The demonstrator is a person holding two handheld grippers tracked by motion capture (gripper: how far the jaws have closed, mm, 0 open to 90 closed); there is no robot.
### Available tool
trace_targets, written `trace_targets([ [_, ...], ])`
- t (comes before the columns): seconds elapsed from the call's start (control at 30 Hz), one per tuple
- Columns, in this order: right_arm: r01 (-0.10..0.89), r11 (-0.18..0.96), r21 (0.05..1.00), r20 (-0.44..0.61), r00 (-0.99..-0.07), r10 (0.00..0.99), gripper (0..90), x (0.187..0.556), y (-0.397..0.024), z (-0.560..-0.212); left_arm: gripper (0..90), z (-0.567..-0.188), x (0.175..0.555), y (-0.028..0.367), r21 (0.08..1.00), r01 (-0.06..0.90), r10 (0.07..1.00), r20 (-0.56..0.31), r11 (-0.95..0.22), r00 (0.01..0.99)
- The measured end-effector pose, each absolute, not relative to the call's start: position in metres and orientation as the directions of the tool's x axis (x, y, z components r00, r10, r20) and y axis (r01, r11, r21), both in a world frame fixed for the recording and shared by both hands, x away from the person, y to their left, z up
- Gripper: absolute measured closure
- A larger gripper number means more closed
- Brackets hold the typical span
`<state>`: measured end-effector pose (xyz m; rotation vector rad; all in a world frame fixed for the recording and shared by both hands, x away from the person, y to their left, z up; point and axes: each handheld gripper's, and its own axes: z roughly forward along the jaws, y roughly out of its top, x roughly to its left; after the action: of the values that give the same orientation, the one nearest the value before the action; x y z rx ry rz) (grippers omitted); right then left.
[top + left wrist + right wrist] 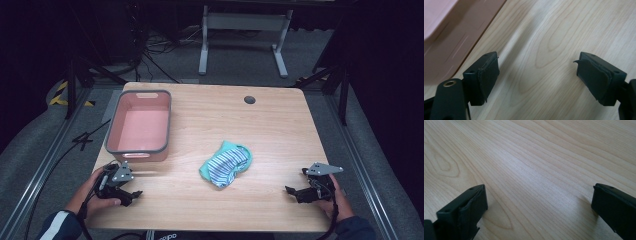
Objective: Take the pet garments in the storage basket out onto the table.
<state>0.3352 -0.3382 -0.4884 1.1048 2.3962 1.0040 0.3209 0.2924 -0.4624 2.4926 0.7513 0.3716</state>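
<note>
The wooden table point(280, 125) carries a pink bin point(140, 126) at its far left and, near its centre, a crumpled garment point(226, 163) in green with blue-and-white stripes, apparently small clothing, though its exact type cannot be determined. The garment lies between the two grippers and well apart from both. The left gripper point(131, 194), just in front of the bin's near wall, and the right gripper point(291, 192), near the table's right front corner, both have jaws spread wide over bare wood with nothing between them.
</note>
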Motion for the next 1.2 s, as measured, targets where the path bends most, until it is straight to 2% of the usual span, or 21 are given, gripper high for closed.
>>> trace_targets([
  [0.27, 0.536, 0.455, 0.711, 0.006, -0.651, 0.759, 0.7, 0.335, -0.338, -0.488, 15.4, -0.476, 0.316, 0.322, 0.641, 0.512, 0.658, -0.014, -0.572, 0.753],
  [0.37, 0.536, 0.455, 0.711, 0.006, -0.651, 0.759, 0.7, 0.335, -0.338, -0.488, 14.7, -0.482, 0.312, 0.327, 0.690, 0.492, 0.666, -0.019, -0.531, 0.746],
  [1.2, 0.536, 0.457, 0.710, 0.007, -0.654, 0.757, 0.7, 0.335, -0.338, -0.488, 14.2, -0.483, 0.309, 0.327, 0.690, 0.507, 0.688, -0.018, -0.516, 0.726],
])
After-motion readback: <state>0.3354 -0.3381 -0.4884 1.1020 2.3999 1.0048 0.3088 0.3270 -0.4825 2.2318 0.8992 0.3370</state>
